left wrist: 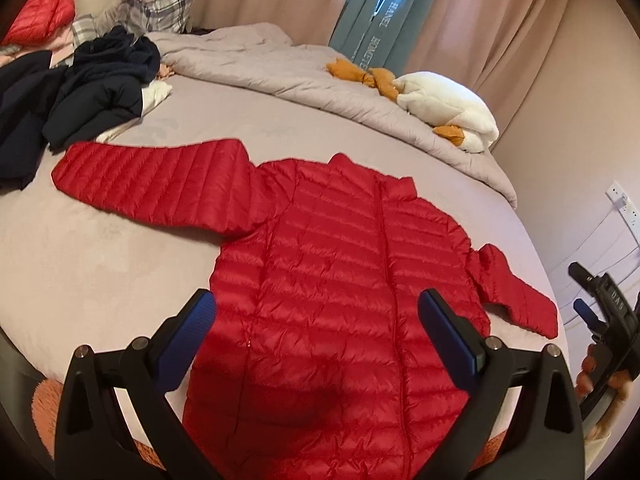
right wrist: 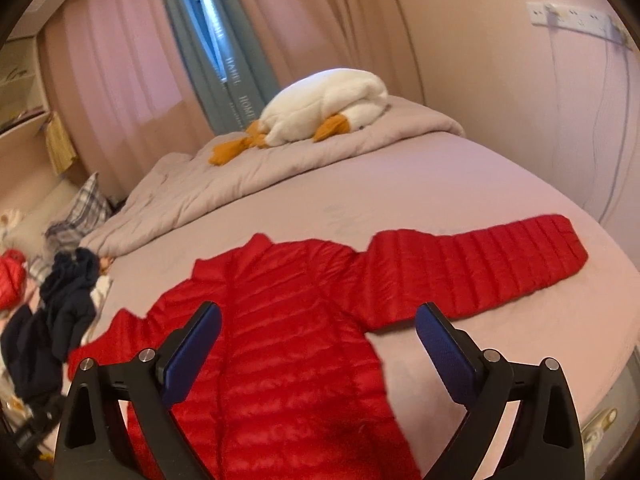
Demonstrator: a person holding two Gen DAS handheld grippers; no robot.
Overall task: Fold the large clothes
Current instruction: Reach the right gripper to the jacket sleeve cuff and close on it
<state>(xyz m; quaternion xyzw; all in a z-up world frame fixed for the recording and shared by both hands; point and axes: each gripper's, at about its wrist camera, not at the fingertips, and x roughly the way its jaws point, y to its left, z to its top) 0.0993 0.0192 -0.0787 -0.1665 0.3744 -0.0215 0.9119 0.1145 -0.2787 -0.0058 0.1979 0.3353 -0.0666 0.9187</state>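
Note:
A red quilted down jacket (left wrist: pixel 332 264) lies flat, front up, on the bed, collar toward the far side, both sleeves spread out. It also shows in the right wrist view (right wrist: pixel 288 344). My left gripper (left wrist: pixel 316 320) is open and empty, hovering above the jacket's lower body. My right gripper (right wrist: pixel 318 332) is open and empty, above the jacket's body near its right side; its sleeve (right wrist: pixel 480 268) stretches to the right. The right gripper also shows at the right edge of the left wrist view (left wrist: pixel 604 312), off the bed.
A pile of dark navy clothes (left wrist: pixel 72 92) lies on the bed's left. A folded grey duvet (left wrist: pixel 280 64) with a white goose plush (left wrist: pixel 444 108) lies at the far side. Plaid pillows (left wrist: pixel 160 8) and another red garment (left wrist: pixel 40 12) lie far left. Wall (right wrist: pixel 520 120) at right.

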